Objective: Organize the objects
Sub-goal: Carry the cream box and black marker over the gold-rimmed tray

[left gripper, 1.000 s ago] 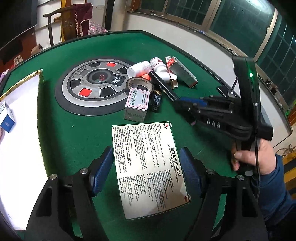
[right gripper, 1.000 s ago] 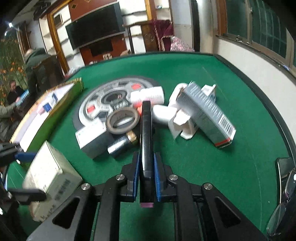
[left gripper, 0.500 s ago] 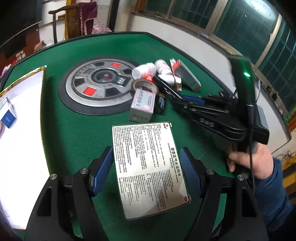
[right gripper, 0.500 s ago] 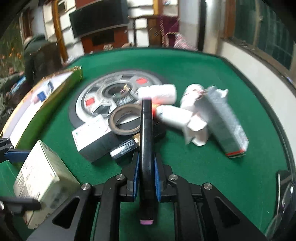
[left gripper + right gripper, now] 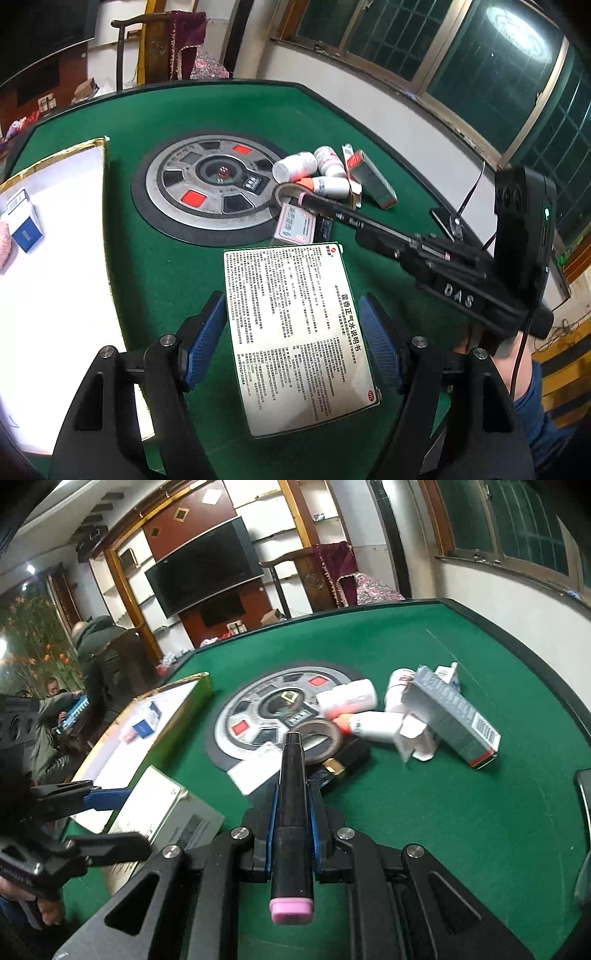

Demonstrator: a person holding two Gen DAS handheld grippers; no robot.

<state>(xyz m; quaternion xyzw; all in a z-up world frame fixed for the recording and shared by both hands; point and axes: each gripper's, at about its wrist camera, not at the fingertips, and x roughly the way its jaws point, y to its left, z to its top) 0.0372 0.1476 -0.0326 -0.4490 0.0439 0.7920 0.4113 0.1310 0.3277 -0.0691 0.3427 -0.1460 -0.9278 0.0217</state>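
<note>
We take the grey round centre panel in the green bench as our landmark. The right tongs are clenched on a black marker with a pink end cap, gripped at its middle so that the barrel runs forward along the fingers and the cap sticks back toward the camera; held so, we judge it will travel without swinging. Its tip hangs over the near edge of the panel, above the roll of brown tape.

The left tongs grasp a flat white medicine box with printed text by its two long sides, the blue pads pressing on them, so the broad face stays up. The box is on the near side of the panel, off the cloth as far as we can tell.

The white tray with a gold rim lies to the left of the panel, with a small blue and white box already in it; we judge it the place both held things are bound for.

The left wrist view shows the printed face of the box and the whole right tongs from the side. The right wrist view shows what that view hides: the grey side of the box, the barcode on the grey carton to the right of the panel, and the pill bottles beside it, still unsorted.
</note>
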